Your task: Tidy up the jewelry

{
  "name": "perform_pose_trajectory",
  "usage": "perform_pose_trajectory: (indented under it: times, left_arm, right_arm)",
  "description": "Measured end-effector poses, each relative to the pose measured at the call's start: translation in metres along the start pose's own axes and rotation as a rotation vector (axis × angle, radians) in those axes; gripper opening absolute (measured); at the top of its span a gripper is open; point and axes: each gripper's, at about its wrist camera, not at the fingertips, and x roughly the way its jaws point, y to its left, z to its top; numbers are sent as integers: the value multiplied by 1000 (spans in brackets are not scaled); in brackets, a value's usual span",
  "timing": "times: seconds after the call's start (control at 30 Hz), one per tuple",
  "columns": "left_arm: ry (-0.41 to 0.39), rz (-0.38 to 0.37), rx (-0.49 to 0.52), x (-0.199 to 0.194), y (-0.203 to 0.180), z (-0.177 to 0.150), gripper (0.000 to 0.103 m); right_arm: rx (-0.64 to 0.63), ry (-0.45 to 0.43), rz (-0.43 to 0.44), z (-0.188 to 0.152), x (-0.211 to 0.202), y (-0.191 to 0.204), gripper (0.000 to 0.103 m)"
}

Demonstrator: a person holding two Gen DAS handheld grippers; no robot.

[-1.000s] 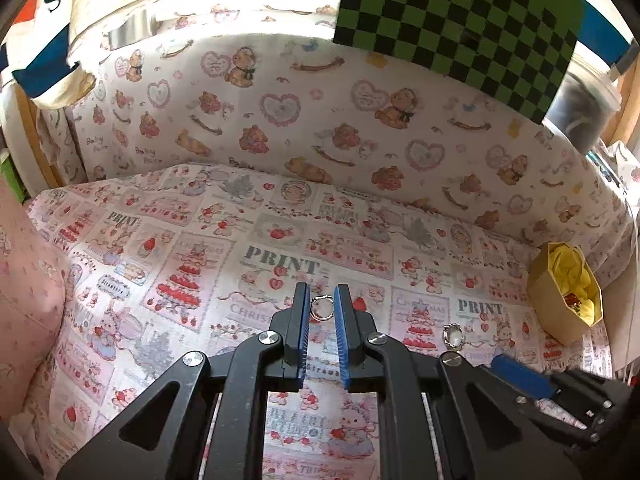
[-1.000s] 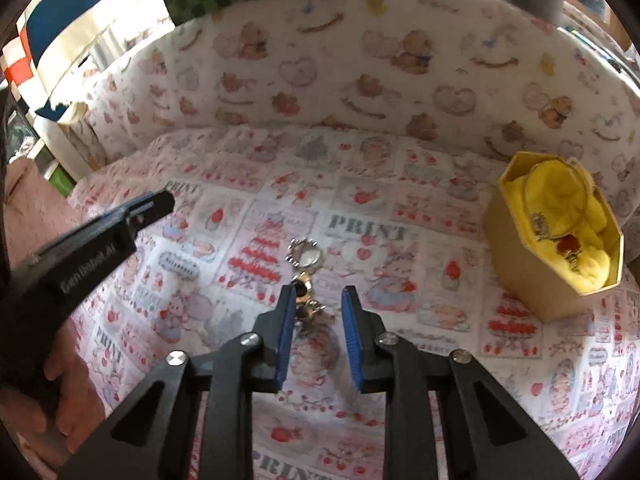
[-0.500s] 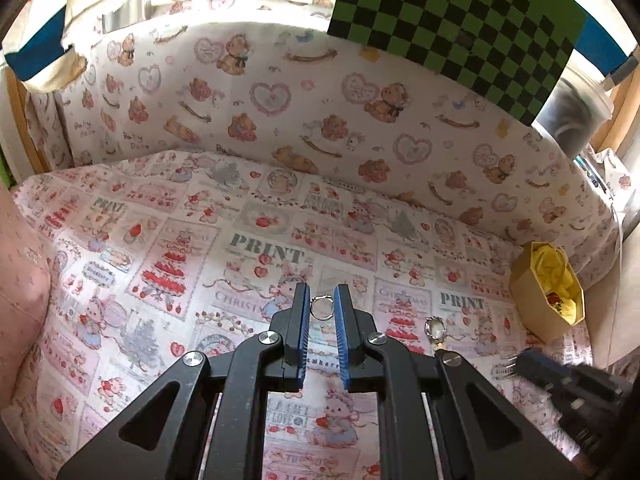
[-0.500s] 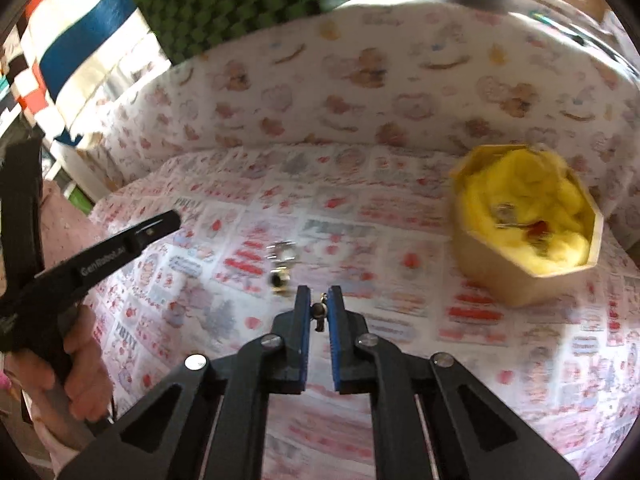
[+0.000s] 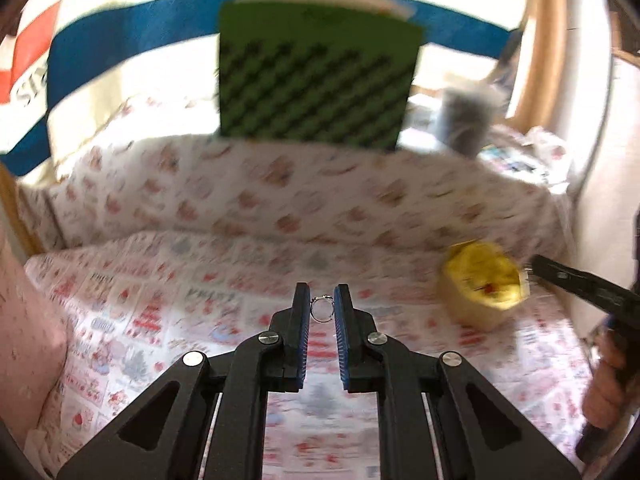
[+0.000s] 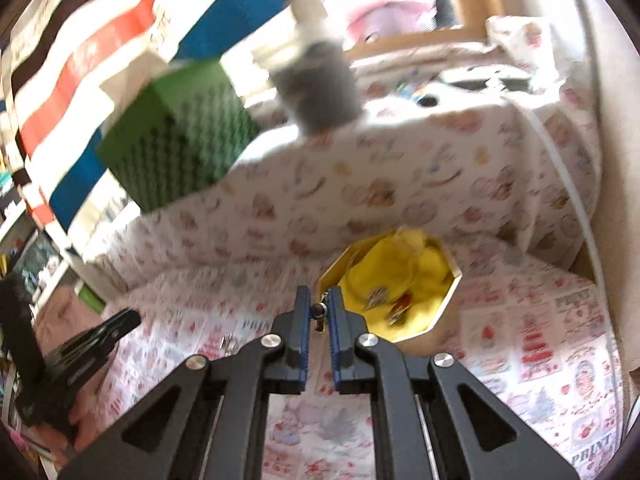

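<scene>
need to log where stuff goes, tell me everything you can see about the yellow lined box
The box is a small open-topped container with angled, roughly octagonal walls of tan, cardboard-like material, lined with crumpled yellow cloth. It sits upright on the printed cloth, near the padded back wall. Inside lie a few small jewelry pieces, one with a red part; blur hides details. The right gripper, shut on a small charm, hangs by its near-left rim. No lid shows.

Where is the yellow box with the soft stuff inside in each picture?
Left wrist view: the tan octagonal box lined with yellow cloth sits far right, at mid-height.
Right wrist view: it sits just right of centre, behind the right gripper.
Shared landmark: the green checkered board at the back.
</scene>
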Motion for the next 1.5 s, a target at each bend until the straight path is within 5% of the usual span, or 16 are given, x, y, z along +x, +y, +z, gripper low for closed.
perform_pose_trajectory:
  times: [0.2,0.43,0.67,0.83,0.93,1.03,1.17,1.33,1.5]
  left_arm:
    - [-37,-123,39,2,-37,33,11]
    - [93,-264,80,63,-105,55,11]
    - [229,-261,79,122,-148,41,11]
    - [255,-271,88,131,-153,34,11]
    - [245,-259,86,128,-148,33,22]
    - [204,-253,104,118,-141,36,41]
    - [134,-200,141,96,-128,39,47]
    - [-11,-144,122,53,-96,34,79]
    - [-89,-123,159,32,-69,26,88]
  right_arm:
    - [-33,-102,-49,2,0,-7,8]
    - [89,-67,-28,4,21,-48,8]
    - [156,-53,-5,5,24,-67,8]
    - [171,-40,11,7,28,-71,9]
    - [181,-67,-2,7,21,-75,27]
    - [181,-88,-5,8,14,-76,30]
    - [175,-126,-52,9,5,-72,45]
    - [117,-193,-108,8,-9,-55,64]
    - [70,-240,-150,1,-12,-39,95]
